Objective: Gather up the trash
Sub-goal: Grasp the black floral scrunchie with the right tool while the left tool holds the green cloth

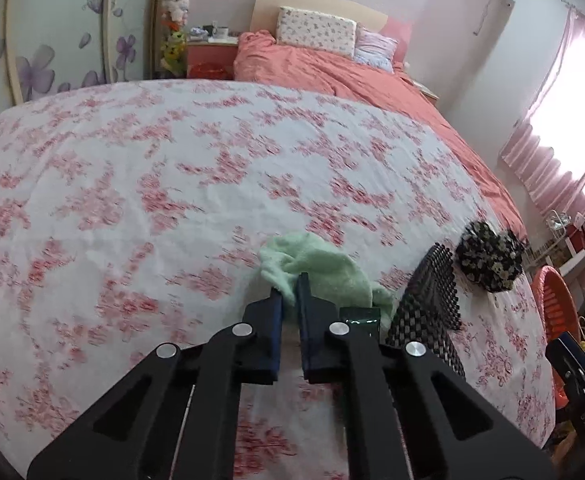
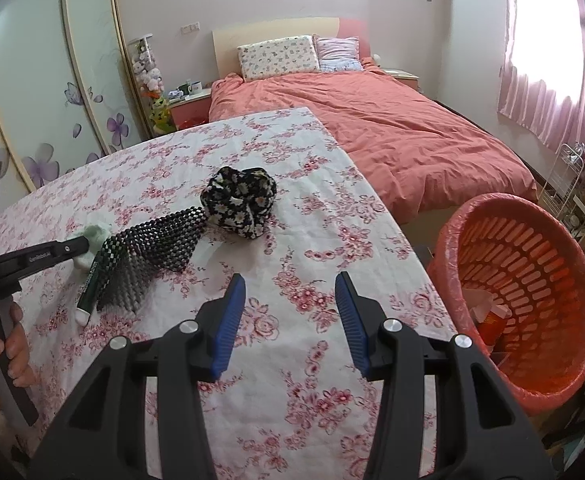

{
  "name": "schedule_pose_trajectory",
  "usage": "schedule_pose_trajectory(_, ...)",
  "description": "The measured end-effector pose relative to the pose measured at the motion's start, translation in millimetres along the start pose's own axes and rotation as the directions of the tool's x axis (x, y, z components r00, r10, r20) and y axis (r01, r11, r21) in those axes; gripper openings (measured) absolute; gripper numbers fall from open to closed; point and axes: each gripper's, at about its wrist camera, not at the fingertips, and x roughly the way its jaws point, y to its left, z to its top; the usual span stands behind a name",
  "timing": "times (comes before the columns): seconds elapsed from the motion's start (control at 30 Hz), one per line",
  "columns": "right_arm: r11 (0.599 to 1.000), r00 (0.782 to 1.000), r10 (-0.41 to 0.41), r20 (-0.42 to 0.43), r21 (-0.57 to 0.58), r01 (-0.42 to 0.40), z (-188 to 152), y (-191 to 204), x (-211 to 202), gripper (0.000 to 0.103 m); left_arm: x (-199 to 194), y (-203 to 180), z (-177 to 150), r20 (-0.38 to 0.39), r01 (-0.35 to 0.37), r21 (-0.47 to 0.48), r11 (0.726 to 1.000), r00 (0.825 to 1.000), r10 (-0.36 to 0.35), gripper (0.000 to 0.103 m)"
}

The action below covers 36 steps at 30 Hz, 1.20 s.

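My left gripper (image 1: 289,286) is shut on a crumpled pale green tissue (image 1: 320,266) on the floral tablecloth. The right wrist view shows that gripper (image 2: 86,246) from the side, with the tissue (image 2: 94,236) at its tips. Beside the tissue lie a dark green tube (image 2: 92,280), also seen in the left wrist view (image 1: 362,320), a black checkered mat (image 2: 152,246) and a black flowered scrunchie (image 2: 238,200). My right gripper (image 2: 290,280) is open and empty above the table. An orange bin (image 2: 528,300) lined with a red bag stands off the table's right edge, with some trash inside.
The table (image 2: 292,380) carries a white cloth with red flowers. A bed with a salmon cover (image 2: 392,128) lies beyond it. A wardrobe with flower panels (image 2: 52,80) is at the left, a wire rack (image 2: 572,176) by the curtained window at the right.
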Motion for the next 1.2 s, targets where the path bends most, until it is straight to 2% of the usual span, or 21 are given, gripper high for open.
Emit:
schedule_pose_trajectory(0.13, 1.0, 1.0, 0.009, 0.001, -0.013, -0.009, 4, 8, 6, 0.047, -8, 15, 6, 0.036, -0.055, -0.008, 0.998, 0.998, 0.055, 0.005)
schedule_pose_trajectory(0.4, 0.999, 0.999, 0.043, 0.018, -0.017, -0.043, 22, 24, 20, 0.046, -36, 51, 19, 0.112, -0.154, -0.048, 0.987, 0.981, 0.159, 0.005)
schedule_pose_trajectory(0.6, 0.997, 0.997, 0.078, 0.013, 0.012, -0.078, 41, 36, 36, 0.046, -49, 61, 25, 0.137, -0.169, -0.062, 0.984, 0.975, 0.176, 0.005)
schedule_pose_trajectory(0.83, 1.0, 1.0, 0.028, -0.007, -0.001, -0.028, 53, 49, 57, 0.045, -54, 58, 25, 0.142, -0.16, -0.05, 0.986, 0.976, 0.166, 0.005)
schedule_pose_trajectory(0.93, 1.0, 0.999, 0.006, -0.039, -0.016, -0.007, 52, 49, 67, 0.025, -56, 56, 25, 0.145, -0.152, -0.049, 0.987, 0.977, 0.158, 0.005)
schedule_pose_trajectory(0.97, 1.0, 0.999, 0.003, -0.048, -0.017, -0.004, 50, 47, 69, 0.013, -58, 55, 25, 0.148, -0.148, -0.048, 0.988, 0.977, 0.154, 0.005)
schedule_pose_trajectory(1.0, 1.0, 0.999, 0.004, -0.052, -0.016, -0.005, 48, 45, 70, 0.007, -59, 54, 25, 0.15, -0.144, -0.046, 0.988, 0.977, 0.15, 0.005)
schedule_pose_trajectory(1.2, 1.0, 1.0, 0.015, 0.006, 0.014, -0.015, 44, 28, 46, 0.004, -68, 44, 25, 0.165, -0.121, -0.034, 0.992, 0.978, 0.125, 0.005)
